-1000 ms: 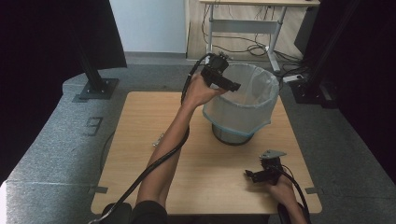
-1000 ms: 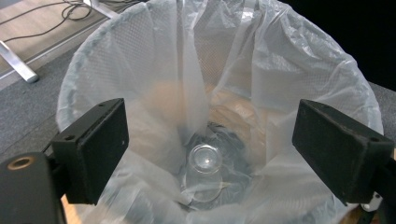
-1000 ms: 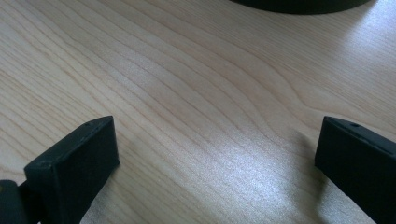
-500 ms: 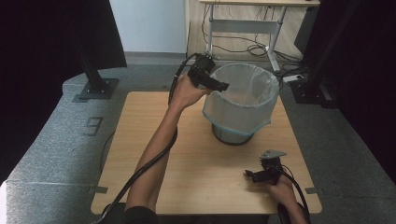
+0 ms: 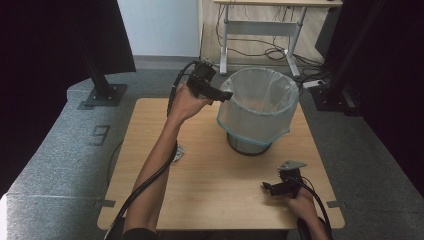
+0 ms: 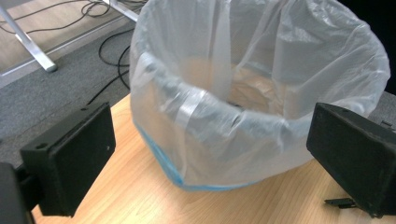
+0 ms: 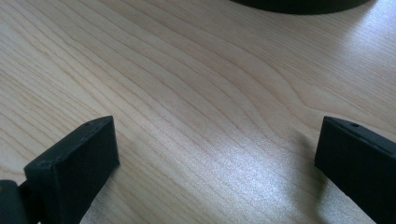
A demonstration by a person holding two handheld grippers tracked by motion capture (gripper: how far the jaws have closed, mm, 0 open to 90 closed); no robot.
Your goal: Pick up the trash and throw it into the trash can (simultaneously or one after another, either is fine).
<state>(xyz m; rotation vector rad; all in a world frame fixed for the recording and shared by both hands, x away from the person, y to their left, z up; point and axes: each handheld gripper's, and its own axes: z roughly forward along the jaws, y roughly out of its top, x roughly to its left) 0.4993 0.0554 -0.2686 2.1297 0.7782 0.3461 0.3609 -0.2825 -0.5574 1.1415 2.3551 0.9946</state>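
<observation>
A waste bin lined with a translucent plastic bag (image 5: 260, 105) stands at the far right of the wooden table (image 5: 210, 200). My left gripper (image 5: 227, 95) hangs in the air just left of the bag's rim and points at it. Its jaws have just been opening and now stand wide with nothing between them. In the left gripper view the gripper (image 6: 210, 154) faces the bag (image 6: 261, 93), a short way off. My right gripper (image 5: 267, 187) rests low near the table's front right, open over bare wood (image 7: 215, 158). The bin's dark base (image 7: 303, 3) lies beyond it.
A small pale crumpled thing (image 5: 178, 152) lies on the table beside the left forearm. Black stands (image 5: 102, 92) flank the table on grey floor. A desk with cables (image 5: 270, 30) stands behind the bin.
The left hand has drawn back to the left from the bin's rim, and its jaws have opened wider. The right gripper has stayed where it was.
</observation>
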